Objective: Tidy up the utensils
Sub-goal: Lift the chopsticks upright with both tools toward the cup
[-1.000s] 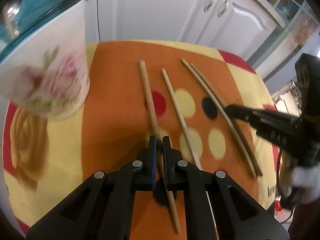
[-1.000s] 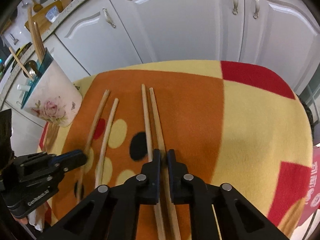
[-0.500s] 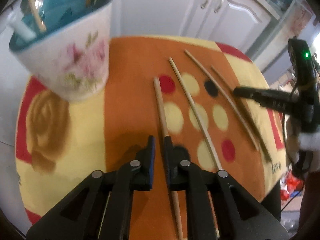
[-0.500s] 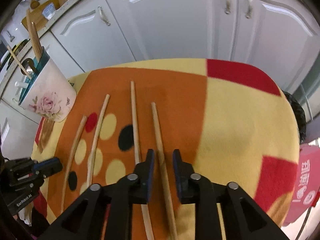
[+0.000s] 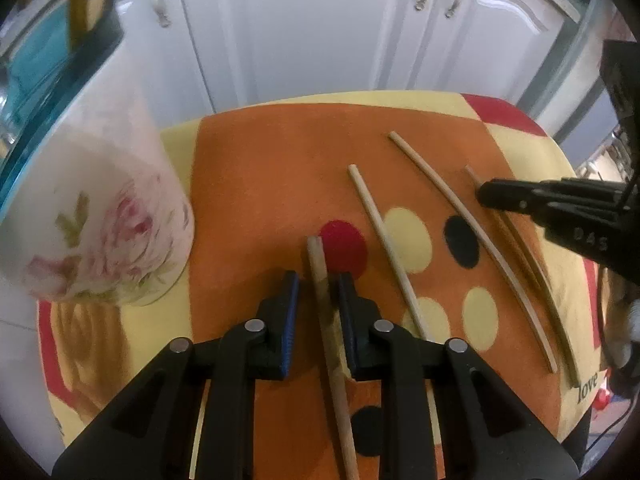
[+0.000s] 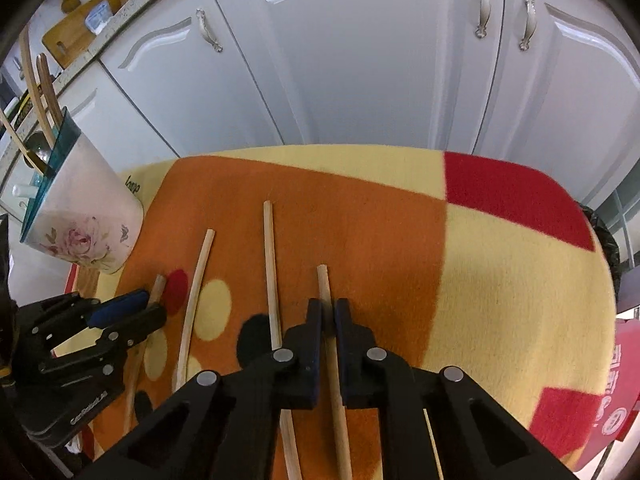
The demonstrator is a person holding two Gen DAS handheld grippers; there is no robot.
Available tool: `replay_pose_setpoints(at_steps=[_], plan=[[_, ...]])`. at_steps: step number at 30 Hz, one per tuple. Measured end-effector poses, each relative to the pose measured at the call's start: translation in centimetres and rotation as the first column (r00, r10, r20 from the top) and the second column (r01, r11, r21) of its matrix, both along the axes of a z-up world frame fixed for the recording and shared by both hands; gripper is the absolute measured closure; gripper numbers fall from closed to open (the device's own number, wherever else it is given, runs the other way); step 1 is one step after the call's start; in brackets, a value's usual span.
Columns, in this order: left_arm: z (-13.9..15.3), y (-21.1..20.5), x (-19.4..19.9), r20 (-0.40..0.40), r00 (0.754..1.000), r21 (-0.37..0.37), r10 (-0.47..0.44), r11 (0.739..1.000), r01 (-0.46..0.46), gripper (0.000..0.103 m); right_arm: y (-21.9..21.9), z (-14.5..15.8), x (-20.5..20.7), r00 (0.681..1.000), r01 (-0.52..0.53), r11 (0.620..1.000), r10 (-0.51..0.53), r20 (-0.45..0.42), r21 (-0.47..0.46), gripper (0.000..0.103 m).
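Here, in the left wrist view, the leftmost chopstick (image 5: 320,276) is straddled by the left gripper (image 5: 316,280); its jaws are closing but a gap is seen on one side. In the right wrist view, the rightmost chopstick (image 6: 326,300) is pinched by the right gripper (image 6: 327,308), probably so both can be carried at once. Two more chopsticks (image 6: 196,280) are left between them on the blanket (image 6: 500,280). Farther left, the floral holder (image 6: 80,220) is stood; its contents are cut off and blurred.
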State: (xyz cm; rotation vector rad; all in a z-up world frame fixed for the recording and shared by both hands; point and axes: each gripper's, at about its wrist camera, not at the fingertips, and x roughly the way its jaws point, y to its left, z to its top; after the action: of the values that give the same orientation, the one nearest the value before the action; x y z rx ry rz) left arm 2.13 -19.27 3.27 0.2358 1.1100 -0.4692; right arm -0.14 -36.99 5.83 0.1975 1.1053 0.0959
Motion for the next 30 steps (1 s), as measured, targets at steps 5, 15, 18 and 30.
replay_pose_setpoints(at_steps=[5, 15, 18, 30], plan=[[2.2, 2.9, 0.3, -0.050, 0.999, -0.126, 0.020, 0.992, -0.026, 0.096, -0.6, 3.1, -2.4, 0.997, 0.014, 0.999, -0.017, 0.074, 0.038, 0.097], [10.3, 7.2, -5.2, 0.094, 0.996, -0.260, 0.000, 0.965, 0.025, 0.096, -1.0, 10.5, -10.3, 0.968, 0.003, 0.993, -0.034, 0.249, 0.122, 0.097], [12.4, 8.5, -6.8, 0.123, 0.992, -0.290, -0.004, 0.956, 0.040, 0.096, -0.2, 11.9, -12.0, 0.959, -0.014, 0.994, -0.017, 0.281, 0.108, 0.097], [18.3, 13.9, -9.6, 0.218, 0.974, -0.362, 0.058, 0.932, 0.026, 0.097, 3.1, 16.9, -14.0, 0.916, -0.109, 0.992, 0.077, 0.395, 0.059, 0.098]])
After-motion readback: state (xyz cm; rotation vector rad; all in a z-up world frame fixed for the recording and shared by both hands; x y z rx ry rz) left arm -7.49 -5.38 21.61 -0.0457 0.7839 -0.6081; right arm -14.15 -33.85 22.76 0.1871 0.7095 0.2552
